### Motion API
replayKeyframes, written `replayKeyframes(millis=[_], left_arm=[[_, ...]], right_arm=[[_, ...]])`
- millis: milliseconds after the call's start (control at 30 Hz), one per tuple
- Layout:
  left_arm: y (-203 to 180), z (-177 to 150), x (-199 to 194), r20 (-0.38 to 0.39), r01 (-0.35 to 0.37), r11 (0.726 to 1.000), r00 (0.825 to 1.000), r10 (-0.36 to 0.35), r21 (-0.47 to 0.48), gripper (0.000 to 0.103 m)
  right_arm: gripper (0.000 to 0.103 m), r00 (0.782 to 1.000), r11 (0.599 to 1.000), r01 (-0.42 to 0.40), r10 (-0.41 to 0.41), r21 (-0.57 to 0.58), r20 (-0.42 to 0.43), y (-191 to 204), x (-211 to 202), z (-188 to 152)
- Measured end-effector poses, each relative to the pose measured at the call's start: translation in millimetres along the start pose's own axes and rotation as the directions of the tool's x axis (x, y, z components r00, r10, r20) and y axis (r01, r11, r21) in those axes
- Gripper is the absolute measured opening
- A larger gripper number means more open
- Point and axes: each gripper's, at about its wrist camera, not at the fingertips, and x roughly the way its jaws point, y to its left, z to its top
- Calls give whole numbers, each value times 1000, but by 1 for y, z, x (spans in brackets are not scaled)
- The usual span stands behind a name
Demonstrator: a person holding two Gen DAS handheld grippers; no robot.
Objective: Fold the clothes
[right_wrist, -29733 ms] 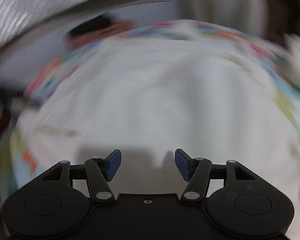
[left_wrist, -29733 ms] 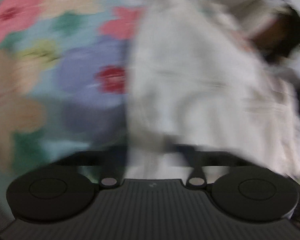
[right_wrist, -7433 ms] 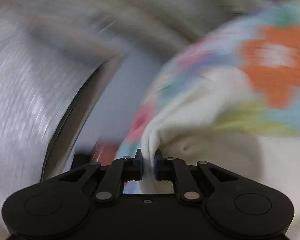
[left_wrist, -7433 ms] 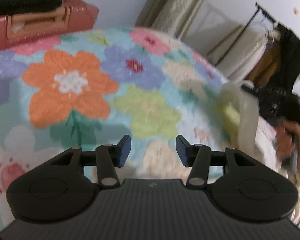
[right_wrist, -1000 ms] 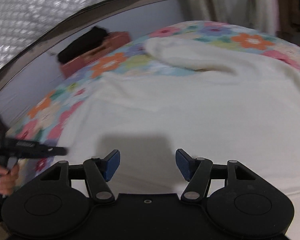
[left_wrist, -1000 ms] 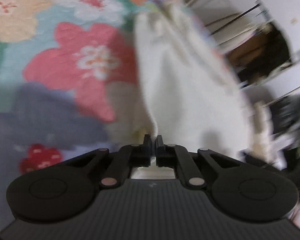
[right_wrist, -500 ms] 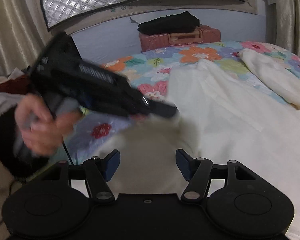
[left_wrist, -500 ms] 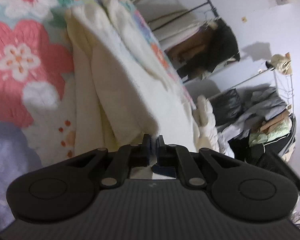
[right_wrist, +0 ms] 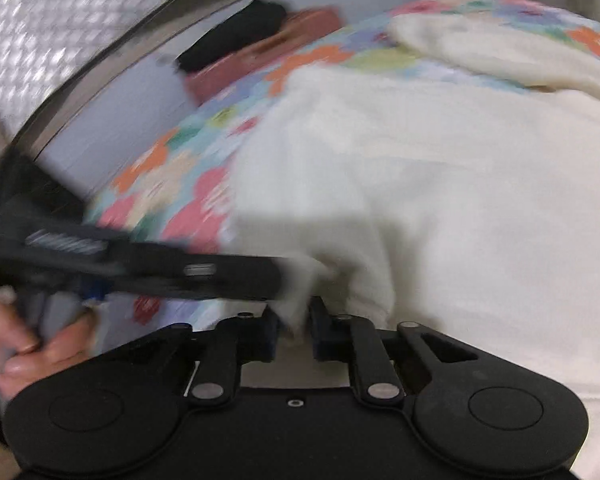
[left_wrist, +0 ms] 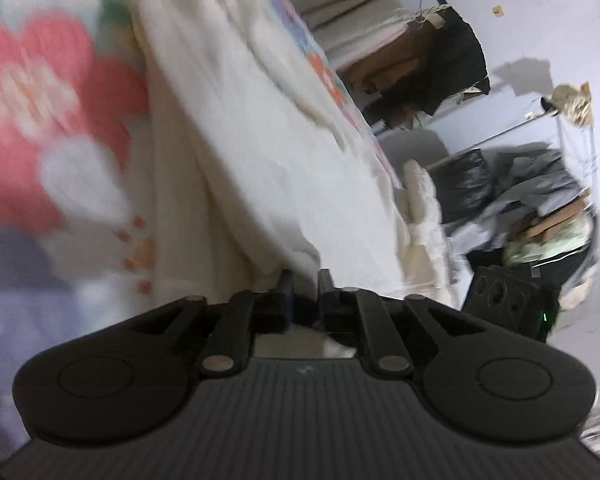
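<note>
Left gripper (left_wrist: 303, 280): jaws nearly closed, a fold of the cream garment (left_wrist: 268, 152) pinched between them. Right gripper (right_wrist: 293, 314): jaws drawn close, gripping the same cloth's edge right beside the left one. Two grippers, one hand (right_wrist: 28, 352) visible, on the left tool's handle. Garment count: one large, soft, fleecy, spread over the floral quilt (right_wrist: 172, 176); a second cream piece (right_wrist: 500, 48) lies farther back. Quilt: stitched, big rounded flowers, pink, orange, lilac. One reddish suitcase (right_wrist: 260, 60) behind, edges blurred.
</note>
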Motion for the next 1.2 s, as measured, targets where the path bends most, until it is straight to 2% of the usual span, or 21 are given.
replayKeyframes(millis=[67,133,200,267,333,433,467,500,533,567,600,633,700,733,800,833,900,1033,1100,1167,1200], left_arm=[[-11,-1,-22,39,-94,991,995,91,94,35],[-19,-3,-30,33,-214,958,977,212,191,41],[-15,-7,-25,11,-278,934,959,282,223,42],[-3,-8,-13,-39,-288,941,953,299,178,51],[6,-9,1,-78,-284,950,952,295,130,53],[6,-10,15,-64,-270,958,959,277,101,73],[4,-11,18,-55,-275,955,958,282,111,75],[2,-12,20,-46,-280,952,957,287,120,73],[-1,-14,22,-38,-301,944,950,309,134,58],[-4,-16,22,-29,-361,919,929,370,161,18],[-7,-18,20,-16,-431,881,897,443,195,11],[-9,-20,16,-4,-478,853,872,490,211,11],[-8,-19,-1,16,-494,851,866,500,177,10],[-8,-19,-12,48,-537,824,842,538,178,9],[-8,-17,-33,115,-627,760,779,617,172,4],[-4,-16,-43,127,-640,754,768,628,148,5],[8,-17,-55,99,-615,785,788,607,81,5],[5,-29,-60,92,-598,799,801,592,63,7],[-2,-33,-66,88,-556,830,830,551,51,11],[-5,-42,-67,68,-523,852,851,521,17,24],[-5,-46,-68,55,-506,862,861,505,-1,24]], right_arm=[[14,999,999,23,-24,47,22,-11,-9,-1],[8,999,997,28,-30,78,26,-24,-18,-2],[8,999,996,31,-33,87,22,-33,-23,-4],[8,1000,996,25,-26,83,11,-38,-27,-6],[8,999,998,33,-33,56,4,-35,-25,-8],[8,999,999,39,-39,32,-4,-32,-20,-11],[8,999,999,40,-39,29,-6,-32,-18,-12],[8,999,999,38,-38,26,-6,-31,-17,-12],[8,999,999,36,-36,24,-6,-31,-16,-12],[8,999,999,35,-35,22,-6,-31,-14,-12],[8,1000,999,29,-29,30,-5,-32,-15,-12],[8,1000,999,23,-23,41,-4,-34,-15,-12],[8,1000,999,17,-17,43,-4,-34,-16,-12],[8,1000,999,19,-18,31,-6,-32,-17,-12],[8,1000,1000,21,-21,8,-10,-28,-18,-12],[8,1000,1000,23,-23,-4,-12,-27,-18,-12],[8,1000,999,26,-26,-28,-17,-23,-19,-12],[11,999,995,31,-34,-90,-31,-13,-21,-13],[16,1000,995,18,-21,-102,-22,-5,-30,-17],[17,1000,994,5,-6,-111,-12,3,-40,-20],[21,1000,993,-12,12,-114,-4,8,-48,-24]])
